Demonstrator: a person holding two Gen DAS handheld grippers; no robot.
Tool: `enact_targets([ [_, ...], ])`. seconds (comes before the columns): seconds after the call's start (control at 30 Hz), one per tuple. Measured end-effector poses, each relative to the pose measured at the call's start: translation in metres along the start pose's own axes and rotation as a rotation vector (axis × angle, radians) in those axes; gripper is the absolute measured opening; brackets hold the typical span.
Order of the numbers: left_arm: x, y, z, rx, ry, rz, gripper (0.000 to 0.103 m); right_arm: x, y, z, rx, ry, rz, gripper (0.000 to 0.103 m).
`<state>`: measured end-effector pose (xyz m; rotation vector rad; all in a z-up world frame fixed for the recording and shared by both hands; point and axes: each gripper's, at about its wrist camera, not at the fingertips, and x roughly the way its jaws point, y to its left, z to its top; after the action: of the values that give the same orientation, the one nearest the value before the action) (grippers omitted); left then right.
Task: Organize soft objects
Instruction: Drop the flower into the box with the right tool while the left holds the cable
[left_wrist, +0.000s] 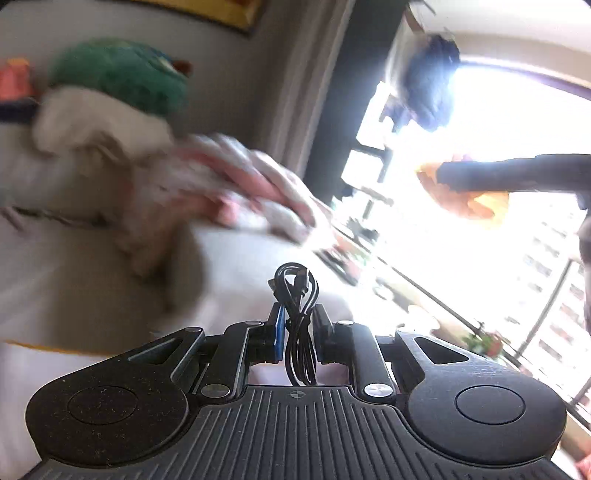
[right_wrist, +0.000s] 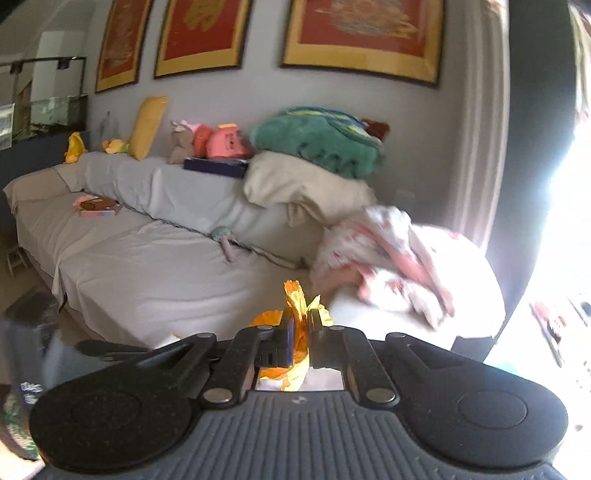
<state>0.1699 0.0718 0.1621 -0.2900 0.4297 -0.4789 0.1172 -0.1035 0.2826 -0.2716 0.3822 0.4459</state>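
Note:
My left gripper (left_wrist: 298, 314) is shut on a coiled black cable (left_wrist: 297, 295), held in the air above the sofa's right end. My right gripper (right_wrist: 300, 321) is shut on a crumpled yellow-orange soft item (right_wrist: 297, 299); it also shows in the left wrist view (left_wrist: 465, 201) at the right, against the bright window. A pink-and-white patterned cloth (right_wrist: 391, 258) lies bunched on the sofa's right armrest, also blurred in the left wrist view (left_wrist: 236, 188). A green blanket (right_wrist: 321, 140) sits on a beige folded blanket (right_wrist: 303, 181) on the sofa back.
A grey covered sofa (right_wrist: 147, 266) runs leftward. Plush toys (right_wrist: 221, 142), a yellow cushion (right_wrist: 147, 125) and a dark flat box (right_wrist: 216, 166) line its back. A small toy (right_wrist: 223, 236) and pink items (right_wrist: 96, 206) lie on the seat. A bright window (left_wrist: 480, 147) is at right.

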Motion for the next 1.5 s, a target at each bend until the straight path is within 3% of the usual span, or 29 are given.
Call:
enact_targets([
  [0.17,0.071,-0.017,-0.021,-0.136,0.152,-0.094,0.02,-0.002,-0.048,-0.039,0.081,0.019,-0.021,0.007],
  [0.27,0.092,-0.012,-0.039,-0.164,0.178,0.005,0.02,0.003,-0.066,-0.056,0.12,0.032,-0.008,0.007],
  [0.33,0.093,-0.006,-0.044,-0.161,0.168,0.015,0.02,0.012,-0.074,-0.064,0.156,0.057,0.006,0.007],
  [0.47,0.067,-0.001,-0.035,-0.161,0.127,-0.026,0.02,0.043,-0.081,-0.079,0.213,0.129,0.039,0.007],
  [0.67,-0.014,0.003,-0.037,-0.064,0.036,0.078,0.02,0.118,-0.072,-0.105,0.311,0.281,0.133,0.007],
  [0.8,-0.047,0.02,-0.064,-0.073,0.06,0.135,0.02,0.172,-0.062,-0.127,0.301,0.374,0.11,0.007],
  [1.03,-0.054,0.04,-0.117,-0.089,0.19,0.185,0.02,0.231,-0.047,-0.169,0.245,0.553,0.038,0.008],
  [1.2,-0.052,0.045,-0.133,-0.126,0.22,0.188,0.02,0.219,-0.045,-0.164,0.265,0.552,0.067,0.012],
  [1.3,-0.052,0.041,-0.132,-0.098,0.225,0.169,0.02,0.2,-0.049,-0.147,0.266,0.489,0.079,0.042],
  [1.33,-0.051,0.039,-0.132,-0.077,0.229,0.16,0.02,0.192,-0.047,-0.141,0.246,0.46,0.067,0.045],
  [1.5,-0.05,0.037,-0.136,-0.053,0.231,0.141,0.02,0.159,-0.035,-0.113,0.175,0.379,0.065,0.048],
])
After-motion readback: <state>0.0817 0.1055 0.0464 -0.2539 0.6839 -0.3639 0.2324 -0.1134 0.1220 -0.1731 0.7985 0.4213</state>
